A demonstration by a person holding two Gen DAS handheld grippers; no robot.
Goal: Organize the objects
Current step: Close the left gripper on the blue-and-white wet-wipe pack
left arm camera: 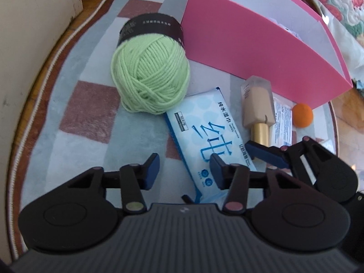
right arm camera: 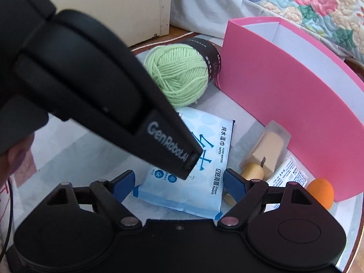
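A green yarn ball (left arm camera: pixel 150 75) with a black label lies on a checked mat beside a pink box (left arm camera: pixel 261 52). A blue wet-wipes pack (left arm camera: pixel 204 145) lies in front of it, then a beige foundation bottle (left arm camera: pixel 258 104) with a gold cap, a white sachet (left arm camera: pixel 282 122) and an orange sponge (left arm camera: pixel 302 115). My left gripper (left arm camera: pixel 183 170) is open, hovering over the near end of the pack. My right gripper (right arm camera: pixel 178 184) is open, its fingers on either side of the pack (right arm camera: pixel 200 173). The yarn (right arm camera: pixel 179 75), bottle (right arm camera: pixel 268 147), sponge (right arm camera: pixel 320 192) and box (right arm camera: pixel 284 104) also show in the right wrist view.
The left gripper's black body (right arm camera: pixel 91 79) crosses the right wrist view and hides the mat's left part. A cream cabinet (left arm camera: pixel 29 34) stands at the left. A floral quilt (right arm camera: pixel 295 2) lies behind the box. The mat's corded edge (left arm camera: pixel 34 104) curves round the left.
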